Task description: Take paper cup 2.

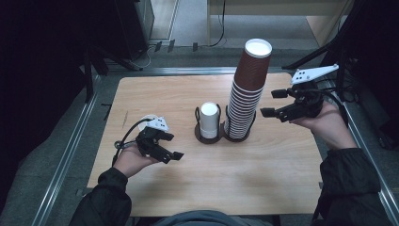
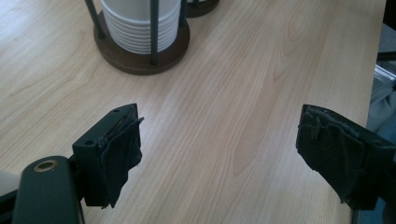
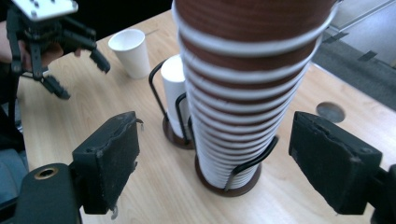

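A tall stack of brown paper cups (image 1: 247, 89) with white rims rises from a black wire holder at the table's middle right. To its left, a short stack of white cups (image 1: 209, 120) sits in a second holder. My right gripper (image 1: 269, 102) hovers open just right of the tall stack (image 3: 247, 93), level with its upper half and not touching it. Low at the left, my left gripper (image 1: 174, 146) is open with bare wood between its pads (image 2: 121, 154). A single white cup (image 3: 130, 53) stands upright beyond the left gripper (image 3: 84, 78).
The wooden table (image 1: 263, 169) has a round grommet (image 3: 330, 112) near its far right. Metal rails run along both sides of the table, and dark stands and cables lie behind it. The person's dark sleeves come in at the bottom corners.
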